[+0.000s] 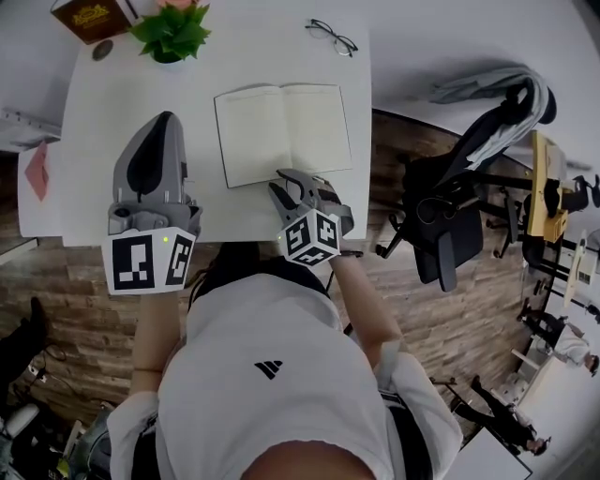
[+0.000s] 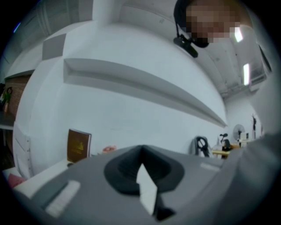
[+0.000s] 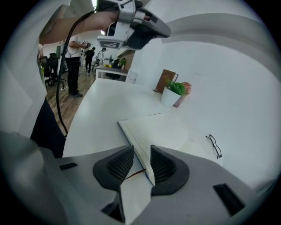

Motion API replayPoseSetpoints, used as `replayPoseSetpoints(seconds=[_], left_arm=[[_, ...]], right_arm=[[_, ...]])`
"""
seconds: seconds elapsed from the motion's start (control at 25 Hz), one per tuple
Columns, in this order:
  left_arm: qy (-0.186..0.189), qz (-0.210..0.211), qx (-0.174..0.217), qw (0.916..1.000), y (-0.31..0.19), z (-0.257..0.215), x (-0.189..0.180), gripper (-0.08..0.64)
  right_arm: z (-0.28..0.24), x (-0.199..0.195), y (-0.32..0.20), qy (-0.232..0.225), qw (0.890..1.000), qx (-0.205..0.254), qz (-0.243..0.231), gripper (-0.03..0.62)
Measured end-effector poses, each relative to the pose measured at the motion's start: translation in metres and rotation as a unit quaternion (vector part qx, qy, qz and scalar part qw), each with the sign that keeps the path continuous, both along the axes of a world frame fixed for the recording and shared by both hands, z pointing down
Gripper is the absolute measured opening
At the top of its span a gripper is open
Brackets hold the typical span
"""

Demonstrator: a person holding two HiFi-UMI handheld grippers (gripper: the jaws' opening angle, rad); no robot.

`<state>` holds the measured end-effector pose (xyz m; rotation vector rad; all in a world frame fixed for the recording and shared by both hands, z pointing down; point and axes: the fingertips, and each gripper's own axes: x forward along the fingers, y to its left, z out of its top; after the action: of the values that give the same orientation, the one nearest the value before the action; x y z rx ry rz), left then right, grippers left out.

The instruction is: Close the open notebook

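Observation:
An open notebook (image 1: 281, 131) with blank cream pages lies flat in the middle of the white table (image 1: 103, 112). My right gripper (image 1: 292, 184) tilts down at the near edge of its right page. In the right gripper view the jaws of the right gripper (image 3: 142, 151) stand apart, astride the notebook's (image 3: 162, 132) near edge. The pads are not pressing on it. A thin red ribbon (image 3: 134, 173) shows in the gap. My left gripper (image 1: 165, 120) points level over the table to the left of the notebook. In its own view the left gripper's (image 2: 141, 149) pads meet with nothing between them.
A potted plant (image 1: 172, 33) and a brown book (image 1: 91, 17) stand at the table's far left, and glasses (image 1: 331, 37) lie at the far right. An office chair (image 1: 450, 225) with a jacket stands right of the table. A pink sheet (image 1: 37, 171) lies on a side surface at left.

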<state>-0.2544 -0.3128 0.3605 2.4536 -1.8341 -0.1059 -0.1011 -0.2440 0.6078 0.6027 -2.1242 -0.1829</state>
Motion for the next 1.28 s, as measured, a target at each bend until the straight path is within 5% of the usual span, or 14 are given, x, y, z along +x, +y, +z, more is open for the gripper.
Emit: replayPoseSetpoints(seconds=[0.24,0.76,1.08,1.28], left_arm=[[-0.003,0.002,-0.003,1.0,0.0,0.001,-0.001,0.008],[-0.004,-0.008,0.0,1.0,0.011,0.001,-0.01,0.009],[-0.002,-0.004,0.009,1.0,0.018,-0.004,-0.008,0.008],[-0.001,-0.001,0.014,0.9999,0.021,-0.007,-0.006,0.008]], right_arm=[[0.017,-0.005,0.001,0.061,0.997,0.013,-0.051,0.118],[0.026,-0.012,-0.001,0.104,0.99,0.038,-0.092,0.086],[0.027,-0.014,0.002,0.089,0.993,0.041,-0.06,0.04],[0.008,-0.009,0.0,0.025,0.999,0.044,0.0,0.032]])
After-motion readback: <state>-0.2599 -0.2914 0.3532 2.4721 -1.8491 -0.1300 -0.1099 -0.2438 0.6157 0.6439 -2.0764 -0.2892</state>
